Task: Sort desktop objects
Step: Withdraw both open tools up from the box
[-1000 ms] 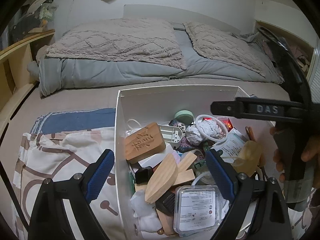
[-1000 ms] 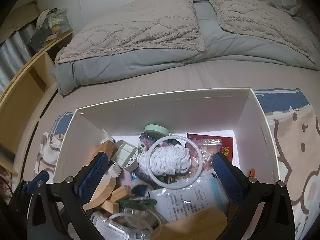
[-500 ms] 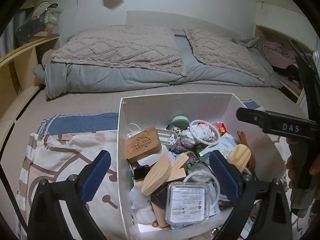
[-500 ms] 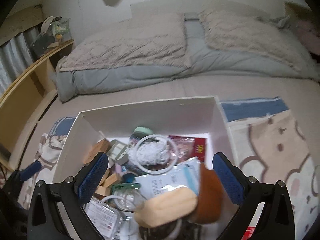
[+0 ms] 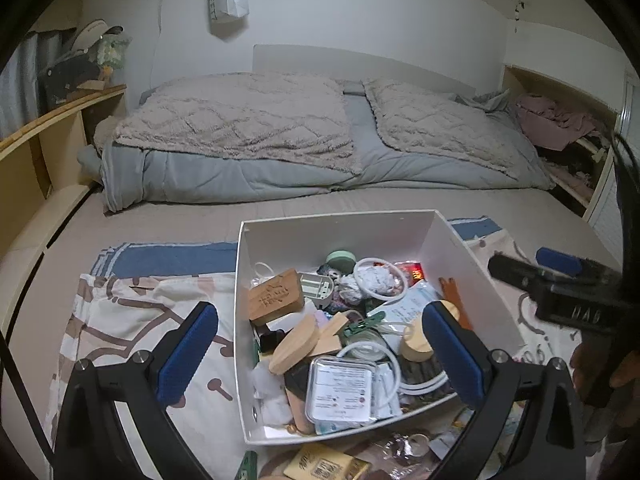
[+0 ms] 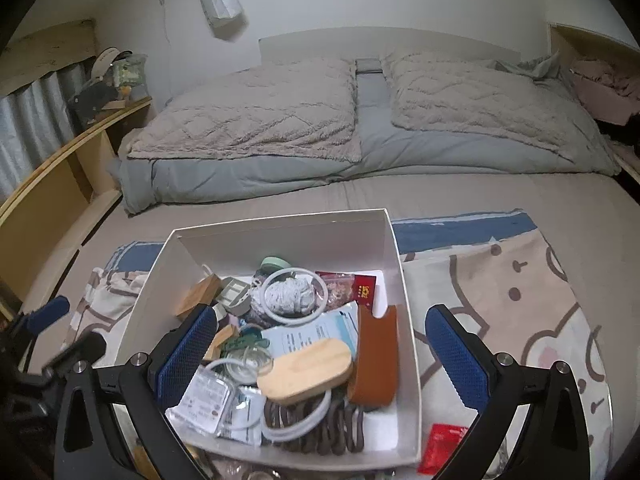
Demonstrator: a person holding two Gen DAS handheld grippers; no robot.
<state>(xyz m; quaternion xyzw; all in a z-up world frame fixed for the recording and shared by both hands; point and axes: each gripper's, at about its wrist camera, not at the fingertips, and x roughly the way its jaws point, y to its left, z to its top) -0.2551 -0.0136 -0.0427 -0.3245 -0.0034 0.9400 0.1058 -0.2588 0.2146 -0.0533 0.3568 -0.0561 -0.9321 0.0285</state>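
Home bedroom. Big bed [image 5: 280, 208] fills mid-frame, w/ two fluffy beige quilts [image 5: 236, 120] over grey bedding, white headboard [image 5: 360, 64] vs plain white wall. Wooden shelf [image 5: 44, 128] at left w/ a cap & clutter; pink clothes pile [image 5: 556, 120] in a nook, upper right. Cartoon-print blanket [image 6: 516, 300] across the lower frame.

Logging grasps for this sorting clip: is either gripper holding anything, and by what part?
Nothing is held. The left gripper and right gripper both stand open above the white box.
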